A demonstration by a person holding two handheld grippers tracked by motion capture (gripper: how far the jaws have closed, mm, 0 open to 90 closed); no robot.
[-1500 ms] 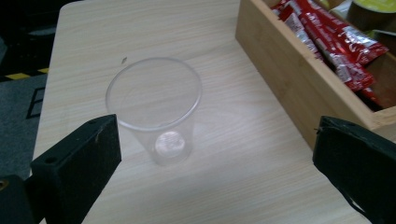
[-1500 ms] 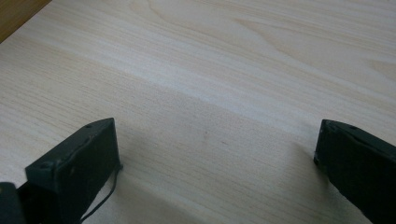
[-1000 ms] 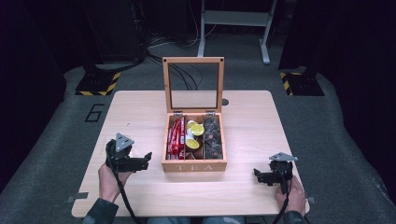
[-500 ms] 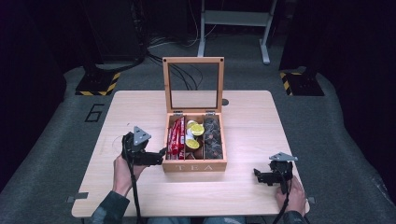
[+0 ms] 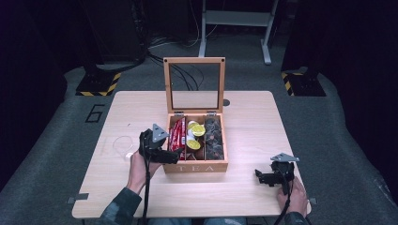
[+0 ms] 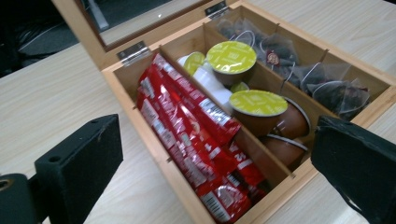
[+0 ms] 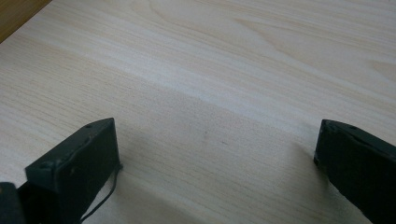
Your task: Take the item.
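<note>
Left gripper view looks straight at the red sachets, the thing the left hand-held gripper seems to go for: they lie stacked and a bit slanted in the left compartment of the tea box, which stands in the middle of the tabletop w/ its glass lid upright at the back. This hand-held gripper is wide open and holds nothing; its jaws stand on both sides of the box's near-left corner, above it, not touching as far as I can tell. To do the step well, I think it should come down w/ one jaw on each side of the top sachet only, approx. at its middle, keep clear of the thin divider and the box wall, and close softly, because the foil is slippery and can slide out or drag a neighbour along. Middle compartment has capsules w/ yellow-green lids, some on their side; right compartment has dark pyramid tea bags w/ strings. Box front reads "TEA" in the high view. The right hand-held gripper rests on the tabletop well apart from the box, near the front right corner, also wide open and empty, only bare wood between its jaws.
</note>
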